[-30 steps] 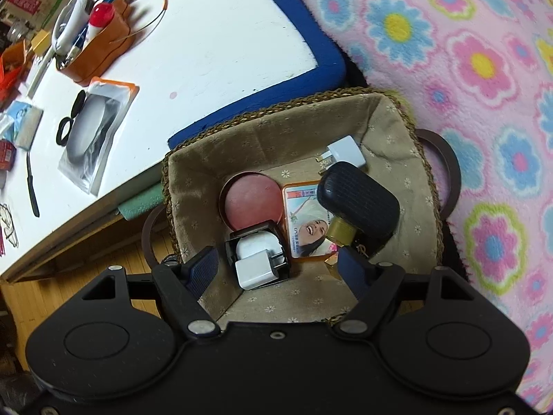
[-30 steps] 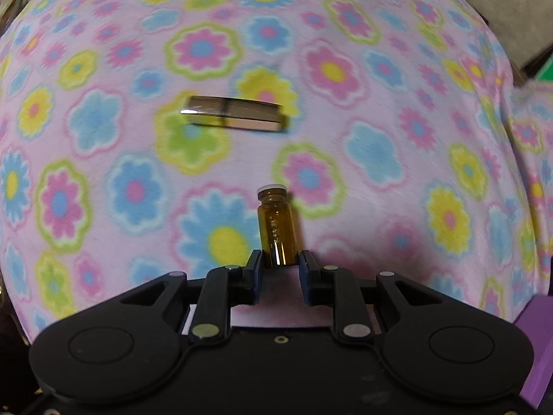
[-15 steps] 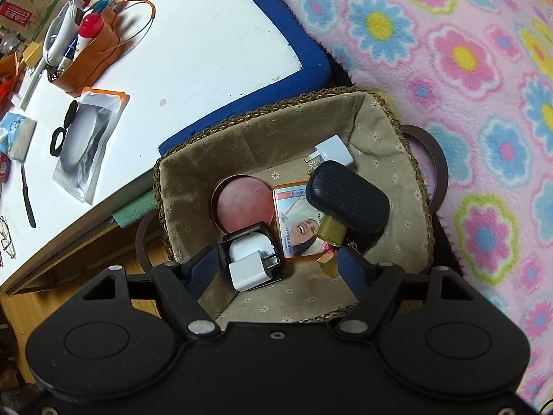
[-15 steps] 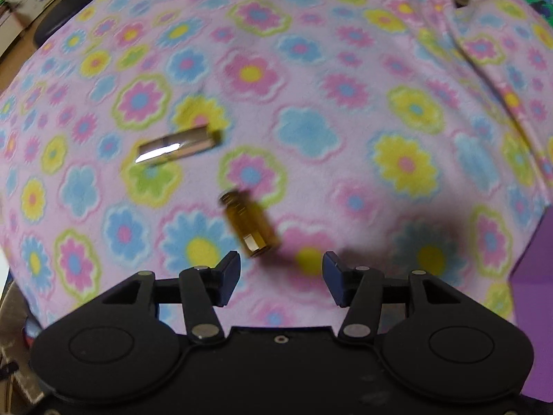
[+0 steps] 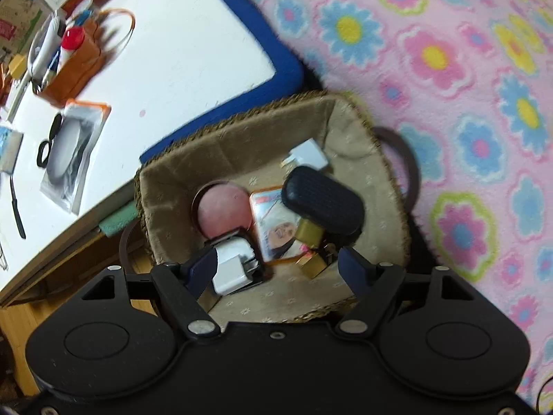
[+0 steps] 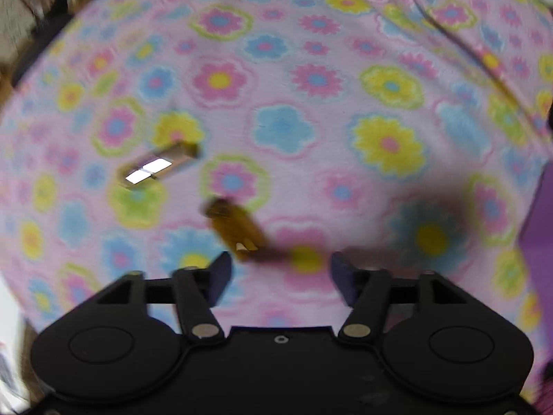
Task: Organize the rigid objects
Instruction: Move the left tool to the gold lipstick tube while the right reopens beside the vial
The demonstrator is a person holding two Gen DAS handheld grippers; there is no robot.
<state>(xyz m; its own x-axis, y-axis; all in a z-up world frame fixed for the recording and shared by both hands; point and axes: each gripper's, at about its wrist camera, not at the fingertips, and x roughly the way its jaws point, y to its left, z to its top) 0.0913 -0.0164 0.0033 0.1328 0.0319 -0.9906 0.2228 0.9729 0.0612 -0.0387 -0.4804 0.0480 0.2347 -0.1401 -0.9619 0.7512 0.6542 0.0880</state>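
One pink flowered fleece blanket (image 6: 311, 110) carries one shiny metal bar (image 6: 157, 167) and one small amber glass vial (image 6: 235, 228), lying free beyond the right gripper (image 6: 280, 273), whose jaws have just been opening. One lined wicker basket (image 5: 242, 135) holds two white plug adapters (image 5: 231, 264); the left gripper (image 5: 276, 263) hangs above it, fingers apart, empty.

the basket (image 5: 349, 117) is viewed steeply from above by the left wrist, the flowered blanket (image 6: 283, 69) by both.

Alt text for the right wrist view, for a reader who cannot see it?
An amber vial lies tilted on a flowered pink blanket, just beyond the open right gripper, touching neither finger. A shiny metallic case lies farther left. The image is blurred.
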